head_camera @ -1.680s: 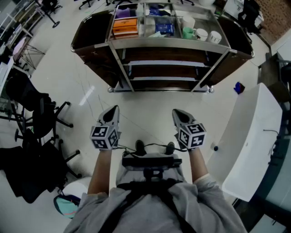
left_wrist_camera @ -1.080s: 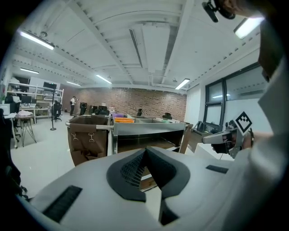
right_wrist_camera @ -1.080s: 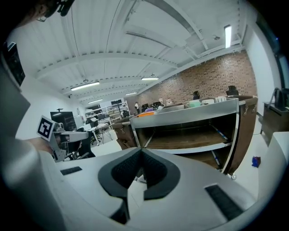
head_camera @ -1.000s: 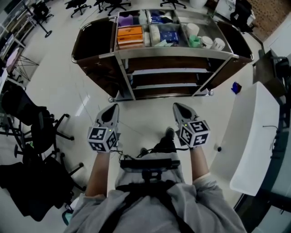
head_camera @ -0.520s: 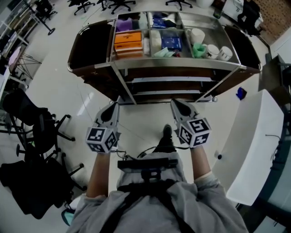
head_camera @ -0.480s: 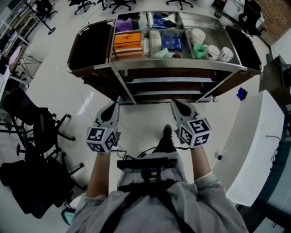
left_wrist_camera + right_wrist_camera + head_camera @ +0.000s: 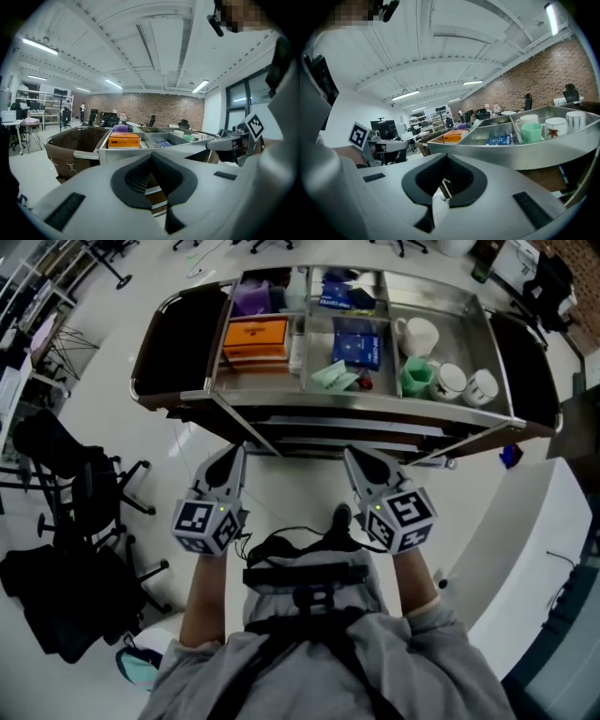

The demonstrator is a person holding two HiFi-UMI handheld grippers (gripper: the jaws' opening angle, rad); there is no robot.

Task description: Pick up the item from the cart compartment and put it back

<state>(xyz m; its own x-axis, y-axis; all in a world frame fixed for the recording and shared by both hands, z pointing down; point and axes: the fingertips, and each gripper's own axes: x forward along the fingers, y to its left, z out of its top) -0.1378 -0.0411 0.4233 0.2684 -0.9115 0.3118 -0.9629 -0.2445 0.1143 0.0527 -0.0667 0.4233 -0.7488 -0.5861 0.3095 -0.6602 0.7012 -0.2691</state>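
Note:
A steel cart stands in front of me, its top tray split into compartments. The left one holds an orange box and a purple item. The middle one holds a blue packet and green packets. A white mug, a green cup and two white cups sit in the right one. My left gripper and right gripper hang side by side just short of the cart's near rim, both shut and empty. The orange box and green cup show beyond the shut jaws.
Dark brown bags hang on both ends of the cart. Black office chairs and a black bag stand at my left. A white desk runs along my right, with a small blue object on the floor near it.
The cart has come closer and larger in the head view, so its near rim now lies just past the gripper tips. Both grippers stay side by side and shut.

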